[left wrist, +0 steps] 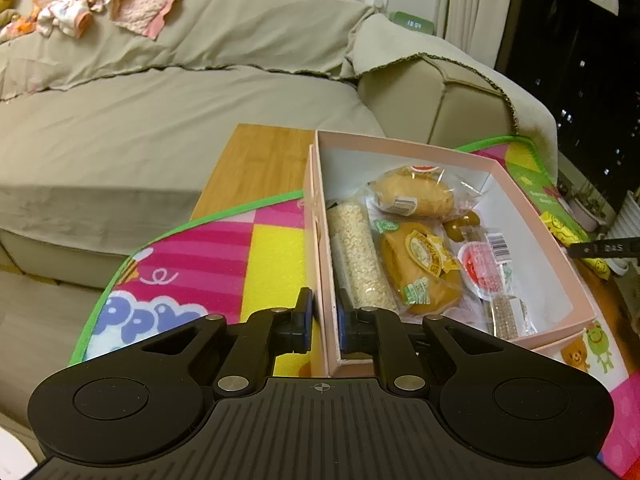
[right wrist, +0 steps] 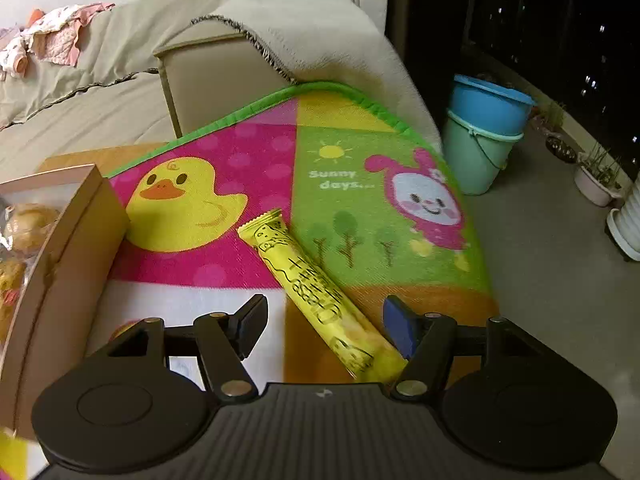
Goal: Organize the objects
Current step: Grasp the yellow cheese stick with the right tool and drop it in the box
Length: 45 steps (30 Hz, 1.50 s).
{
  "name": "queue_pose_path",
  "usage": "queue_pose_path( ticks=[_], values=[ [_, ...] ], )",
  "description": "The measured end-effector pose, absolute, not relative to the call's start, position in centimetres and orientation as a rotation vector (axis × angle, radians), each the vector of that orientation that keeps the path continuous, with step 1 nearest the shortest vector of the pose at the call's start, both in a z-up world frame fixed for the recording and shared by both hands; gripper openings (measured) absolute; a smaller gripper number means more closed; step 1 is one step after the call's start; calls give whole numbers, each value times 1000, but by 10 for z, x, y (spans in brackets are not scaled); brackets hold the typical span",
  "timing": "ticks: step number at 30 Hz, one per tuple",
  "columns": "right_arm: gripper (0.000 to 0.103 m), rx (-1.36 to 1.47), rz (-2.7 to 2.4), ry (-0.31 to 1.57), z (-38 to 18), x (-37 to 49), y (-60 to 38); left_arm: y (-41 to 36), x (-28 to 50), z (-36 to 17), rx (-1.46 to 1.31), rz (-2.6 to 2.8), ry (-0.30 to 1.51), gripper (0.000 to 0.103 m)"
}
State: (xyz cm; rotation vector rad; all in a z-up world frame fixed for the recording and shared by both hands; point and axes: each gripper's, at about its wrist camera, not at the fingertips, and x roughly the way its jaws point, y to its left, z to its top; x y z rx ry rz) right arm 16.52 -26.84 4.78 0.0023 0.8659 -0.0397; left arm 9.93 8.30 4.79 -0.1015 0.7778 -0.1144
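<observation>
Box (left wrist: 532, 216): pale pink card, matt, smooth, white inside. Snack packs (left wrist: 420, 264) in it: clear glossy film, crinkled. Yellow stick pack (right wrist: 316, 292): shiny foil-like wrap, crimped end. Mat (right wrist: 248, 152): printed cloth, fine woven texture, green bound edge. Table (left wrist: 260, 164): wood, light grain, satin. Sofa cover (left wrist: 160, 120): beige cloth, matt, frayed hem. Left gripper (left wrist: 324, 320): black matt plastic, ribbed body, metal pins, blue pads (left wrist: 307, 316). Buckets (right wrist: 486, 120): smooth plastic.

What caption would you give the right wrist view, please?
Open right gripper over a yellow snack stick lying on the play mat, box alongside.
</observation>
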Motion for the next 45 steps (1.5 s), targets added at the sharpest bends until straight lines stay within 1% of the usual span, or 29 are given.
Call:
queue_pose_path(
  ticks=[2,3,4,5,6,7,13,25,30,40,45],
  values=[
    [64,-2,-21,871,41,173,-262,82,99,48,-95,-110,781,13],
    [59,-9,-12,874,39,176,-258,82,100,48,-91,-108,782,13],
    [50,-18,-8,876,37,178,-254,81,100,48,-89,-107,782,13],
    [44,-21,-5,878,37,178,-252,81,100,48,-87,-106,783,13],
    [34,-19,0,880,39,176,-250,81,100,48,-85,-105,784,13],
    [25,-10,5,886,41,174,-248,80,101,48,-84,-104,784,13],
    [24,30,44,918,45,149,-243,80,101,47,-86,-106,784,13],
    [23,106,167,982,59,55,-233,81,101,47,-99,-111,778,13],
    [24,69,224,1022,58,25,-219,83,100,46,-103,-114,776,14],
    [25,-142,216,973,50,20,-184,83,100,46,-103,-114,776,14],
    [22,-115,263,990,58,15,-181,83,100,46,-104,-116,775,14]
  ],
)
